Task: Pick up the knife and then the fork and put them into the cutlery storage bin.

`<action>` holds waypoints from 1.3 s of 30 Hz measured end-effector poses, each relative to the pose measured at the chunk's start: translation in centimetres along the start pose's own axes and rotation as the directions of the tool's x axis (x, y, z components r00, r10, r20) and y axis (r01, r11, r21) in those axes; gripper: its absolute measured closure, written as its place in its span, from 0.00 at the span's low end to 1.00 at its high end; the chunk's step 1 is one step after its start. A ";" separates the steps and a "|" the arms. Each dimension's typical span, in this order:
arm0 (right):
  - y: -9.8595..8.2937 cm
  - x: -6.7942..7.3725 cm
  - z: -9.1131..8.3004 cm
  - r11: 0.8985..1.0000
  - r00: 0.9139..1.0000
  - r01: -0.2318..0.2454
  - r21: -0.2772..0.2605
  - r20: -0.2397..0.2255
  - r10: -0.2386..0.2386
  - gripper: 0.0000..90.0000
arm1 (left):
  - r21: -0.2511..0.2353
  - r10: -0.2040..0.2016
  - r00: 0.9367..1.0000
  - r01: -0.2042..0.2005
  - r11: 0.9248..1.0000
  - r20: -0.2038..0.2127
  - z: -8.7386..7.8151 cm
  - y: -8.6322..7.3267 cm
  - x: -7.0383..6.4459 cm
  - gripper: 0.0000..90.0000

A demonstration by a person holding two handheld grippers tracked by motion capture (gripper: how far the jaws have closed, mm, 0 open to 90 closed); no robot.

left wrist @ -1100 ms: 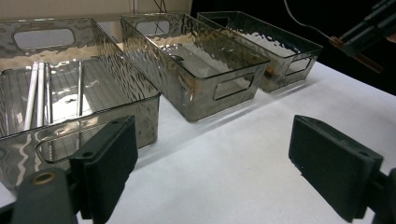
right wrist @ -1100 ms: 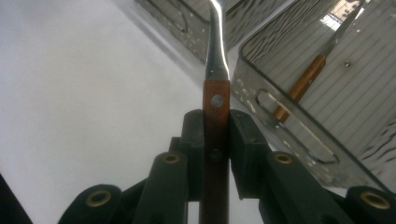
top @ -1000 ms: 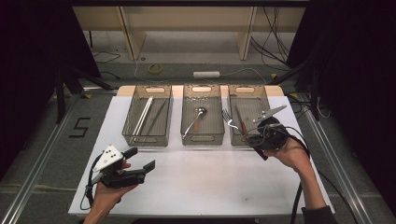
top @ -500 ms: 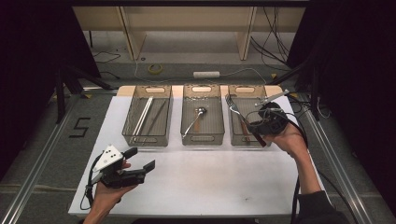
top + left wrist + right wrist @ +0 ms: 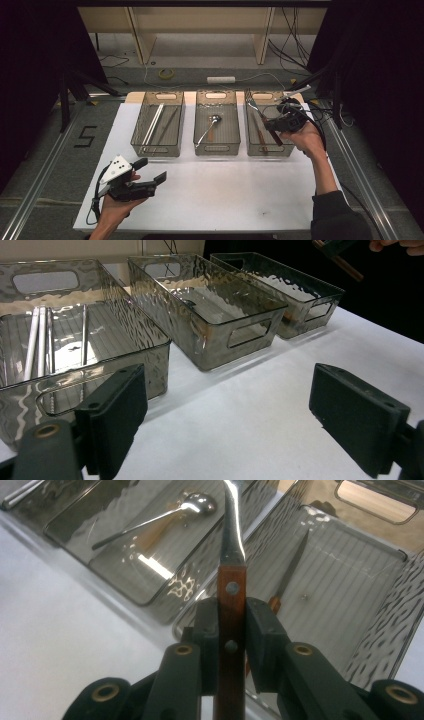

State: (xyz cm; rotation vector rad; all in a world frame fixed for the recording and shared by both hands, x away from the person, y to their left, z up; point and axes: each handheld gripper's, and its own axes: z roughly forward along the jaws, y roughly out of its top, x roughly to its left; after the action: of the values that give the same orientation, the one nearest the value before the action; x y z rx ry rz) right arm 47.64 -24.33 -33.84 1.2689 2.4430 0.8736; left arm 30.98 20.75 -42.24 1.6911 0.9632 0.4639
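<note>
A white table [image 5: 210, 200] stands on a grey floor, with dark curtains at both sides and cables on the floor behind. Three clear bins stand in a row at the far half of the table. The left bin [image 5: 159, 125] holds pale chopsticks [image 5: 152, 124] lying lengthwise. The middle bin [image 5: 216, 122] holds a spoon [image 5: 209, 126], bowl toward the far end. The right bin [image 5: 265, 132] holds a dark-bladed piece with a wooden handle, seen through the wall in the right gripper view.

The right gripper [image 5: 281, 120] hangs over the right bin, jaws clamped on the wooden handle of a fork [image 5: 231, 580]. The fork's metal end points up and away, toward the bin's far left corner; in the high view its tines show above the far rim. The fork touches no bin.

The left gripper [image 5: 145, 177] is held low over the near left part of the table, well apart from the bins, jaws spread wide with nothing between them
</note>
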 end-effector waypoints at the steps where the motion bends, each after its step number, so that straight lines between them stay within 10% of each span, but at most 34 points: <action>1: 0.2 -0.1 0.1 1.000 1.000 -0.006 -0.004 0.003 0.006 0.86 | 0.001 0.000 1.000 0.000 1.000 0.001 0.0 0.0 0.0 0.17; 39: 1.1 -2.6 4.9 0.986 0.979 -0.163 0.022 0.127 0.159 0.86 | -0.004 -0.002 1.000 0.002 1.000 0.004 -0.1 0.0 0.0 0.17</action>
State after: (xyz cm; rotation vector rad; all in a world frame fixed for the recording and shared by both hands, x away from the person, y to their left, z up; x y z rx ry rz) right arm 52.25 -24.04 -37.13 1.5026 2.2917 0.7711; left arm 30.94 20.80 -42.22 1.6868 0.9607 0.4604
